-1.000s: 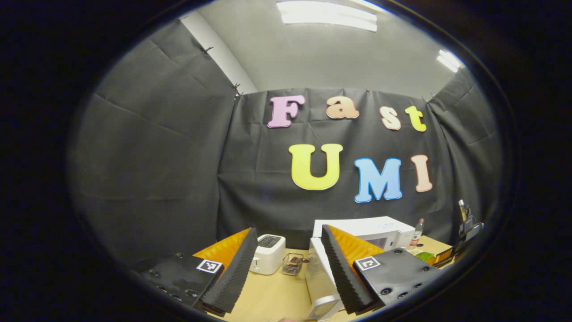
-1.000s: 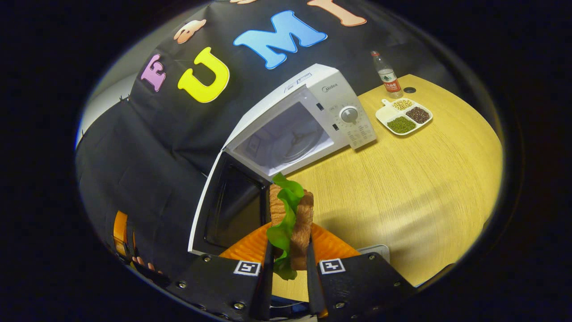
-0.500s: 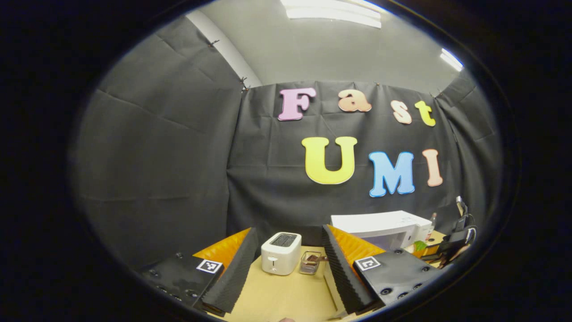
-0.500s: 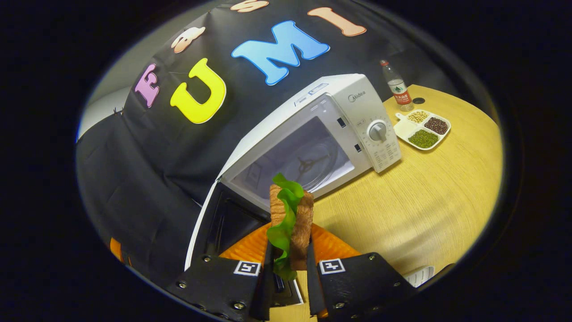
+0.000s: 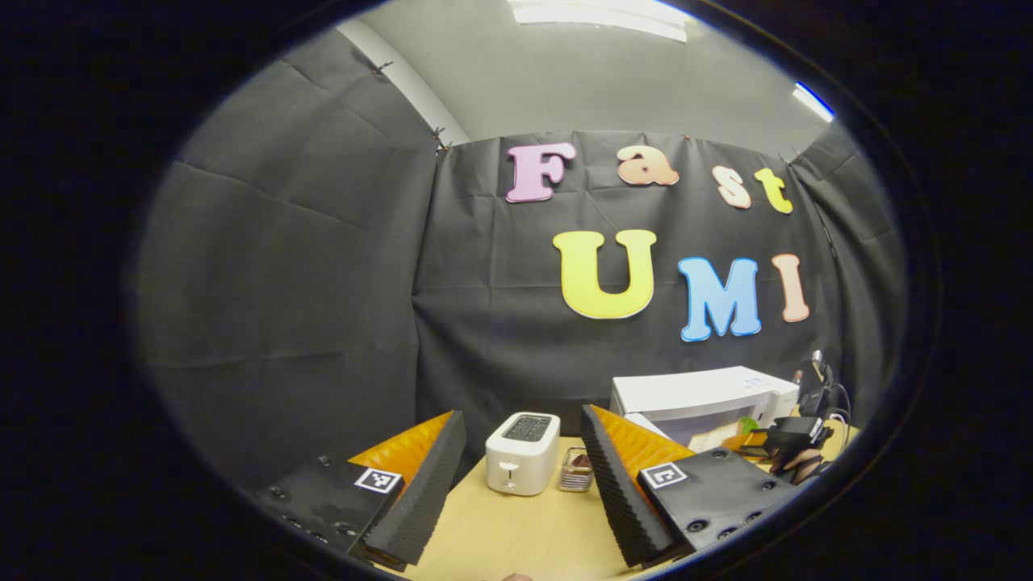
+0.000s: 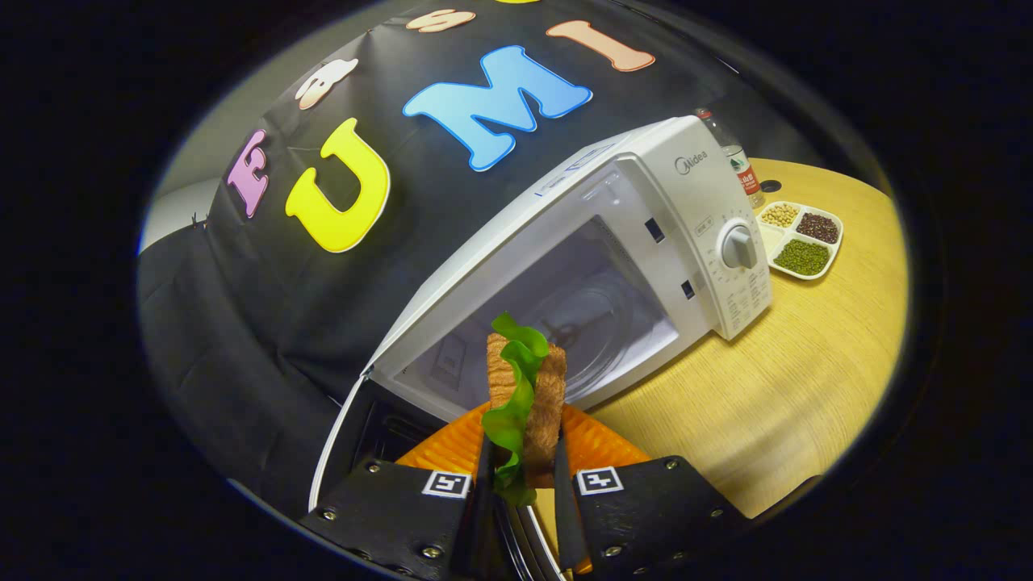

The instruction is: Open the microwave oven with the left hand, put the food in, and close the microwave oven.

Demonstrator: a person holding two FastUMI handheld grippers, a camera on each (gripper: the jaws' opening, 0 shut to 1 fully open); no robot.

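Right gripper view: my right gripper [image 6: 520,516] clamps the sandwich [image 6: 526,403] upright just before the open microwave [image 6: 646,242], whose door [image 6: 355,436] hangs wide. Left gripper view: my left gripper [image 5: 520,484] is spread, grasping nothing, above the tabletop [image 5: 516,537] near the toaster [image 5: 523,452].

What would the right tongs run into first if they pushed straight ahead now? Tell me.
Probably the open cavity of the microwave. The right tongs, shut on the sandwich, point at its opening, towards the glass turntable. The door is swung aside to the left. Depth is uncertain.
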